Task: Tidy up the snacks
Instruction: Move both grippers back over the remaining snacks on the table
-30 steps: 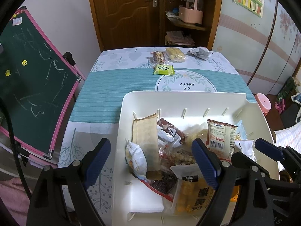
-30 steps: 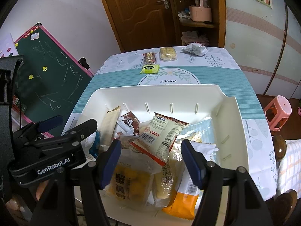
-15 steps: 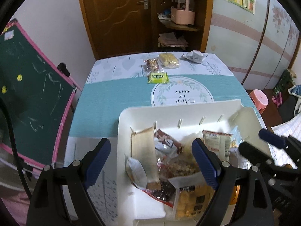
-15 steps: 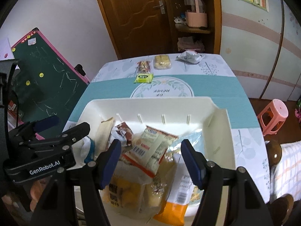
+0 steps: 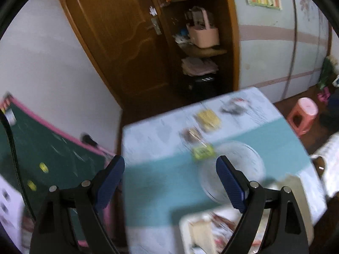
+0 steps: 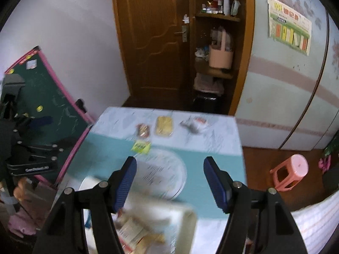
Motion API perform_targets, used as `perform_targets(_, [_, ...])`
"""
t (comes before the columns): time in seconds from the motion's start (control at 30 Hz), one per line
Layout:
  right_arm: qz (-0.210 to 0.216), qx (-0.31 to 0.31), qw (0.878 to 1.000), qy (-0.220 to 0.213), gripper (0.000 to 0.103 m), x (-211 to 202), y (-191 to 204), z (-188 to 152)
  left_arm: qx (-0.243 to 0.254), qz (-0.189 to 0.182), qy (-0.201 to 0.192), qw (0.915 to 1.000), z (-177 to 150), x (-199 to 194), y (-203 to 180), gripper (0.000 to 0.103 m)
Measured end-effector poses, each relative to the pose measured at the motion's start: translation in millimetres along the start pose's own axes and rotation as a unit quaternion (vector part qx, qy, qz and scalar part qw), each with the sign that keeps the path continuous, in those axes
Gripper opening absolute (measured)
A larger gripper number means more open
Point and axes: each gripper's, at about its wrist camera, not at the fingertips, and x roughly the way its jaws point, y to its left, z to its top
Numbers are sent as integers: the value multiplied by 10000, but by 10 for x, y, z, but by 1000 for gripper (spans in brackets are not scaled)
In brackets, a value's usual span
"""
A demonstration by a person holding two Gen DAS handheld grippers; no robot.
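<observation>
Both views are blurred by motion. A white bin [image 6: 186,218] full of snack packets sits at the near end of the table; it also shows in the left wrist view [image 5: 186,222]. At the far end lie a green packet [image 6: 141,146], a brown packet [image 6: 143,130], a yellow packet [image 6: 163,126] and a crumpled silver wrapper [image 6: 193,124]. The green packet [image 5: 202,152] and yellow packet [image 5: 208,120] also show in the left wrist view. My left gripper [image 5: 169,182] and right gripper [image 6: 169,180] are both open and empty, high above the table.
The table [image 6: 211,165] has a teal and white cloth. A green chalkboard [image 5: 53,158] leans at its left. A pink stool [image 6: 290,172] stands on the floor to the right. A wooden door [image 6: 152,42] and shelves are behind.
Both grippers have lifted up and tilted away from the bin, so the bin has dropped to the bottom of both views. Both stay open.
</observation>
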Motion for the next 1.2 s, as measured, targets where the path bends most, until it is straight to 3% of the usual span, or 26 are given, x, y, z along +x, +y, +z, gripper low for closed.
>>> perform_targets(0.03, [-27,56,10000,62,66,67,-77,163,59,236,30,9997,188,107,32,88])
perform_targets(0.13, [-159,322,9991,239,66,297,-330,609,-57,455,218,9987,578,429,166,87])
perform_targets(0.33, [-526,800,9947,385,66,970,-812,1248,-435,495,751,9950,1004,1232,296,87])
perform_targets(0.43, [-419,1108,9911,605,66,1436,-987,1358,-522,511,959,9927,1062,1704,241,87])
perform_targets(0.63, [-183,1694,9780,1205,66,2514,-1248,1137,-1054,-21,1622,9811,787,2684,21,87])
perform_targets(0.77, [-105,1834,9711,1524,66,3064,-1232,913,-1180,-251,1843,9754,559,3075,-183,87])
perform_targets(0.93, [-41,1790,9677,1776,66,3464,-1122,770,-1092,-370,1991,9732,405,3334,-389,87])
perform_targets(1.03, [-346,1481,9689,1951,66,3652,-991,720,-1113,-452,2124,9698,353,3470,-439,87])
perform_targets(1.2, [-424,1239,9694,2078,70,3816,-943,649,-1218,-587,2213,9658,298,3611,-461,87])
